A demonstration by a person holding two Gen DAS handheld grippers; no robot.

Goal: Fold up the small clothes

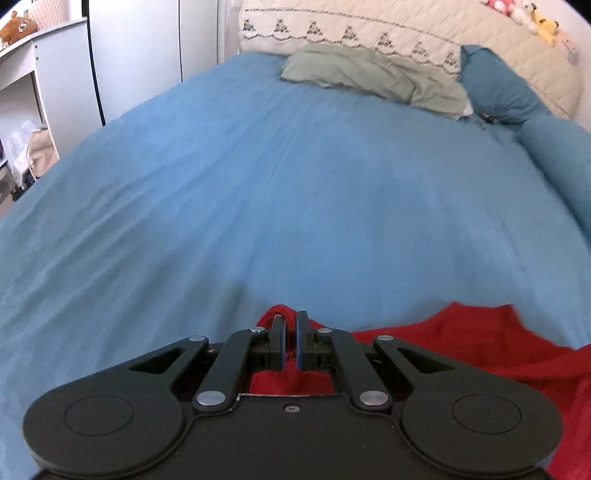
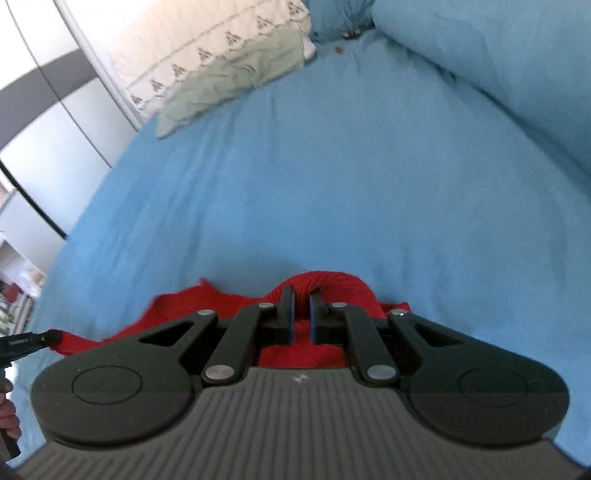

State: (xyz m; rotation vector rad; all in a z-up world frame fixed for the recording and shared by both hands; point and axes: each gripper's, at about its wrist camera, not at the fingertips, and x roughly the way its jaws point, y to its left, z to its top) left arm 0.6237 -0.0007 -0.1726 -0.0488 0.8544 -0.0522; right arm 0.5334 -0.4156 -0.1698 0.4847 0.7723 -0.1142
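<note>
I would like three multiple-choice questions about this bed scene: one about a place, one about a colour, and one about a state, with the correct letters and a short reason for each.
1. Where does the pale green pillow lie?
A. at the far end of the blue bedspread
B. under the red garment
C. on the white desk

2. What colour is the garment being handled?
A. green
B. red
C. white

3. What state is the left tool in?
A. wide open above the bed
B. shut on red fabric
C. shut on the pillow

Answers:
1. A: the pillow rests against the cream quilted headboard, far from both tools.
2. B: red cloth lies around both tools on the blue spread.
3. B: its fingers stand almost together with red fabric pinched between them; the right tool likewise grips a red ribbed edge.
</note>
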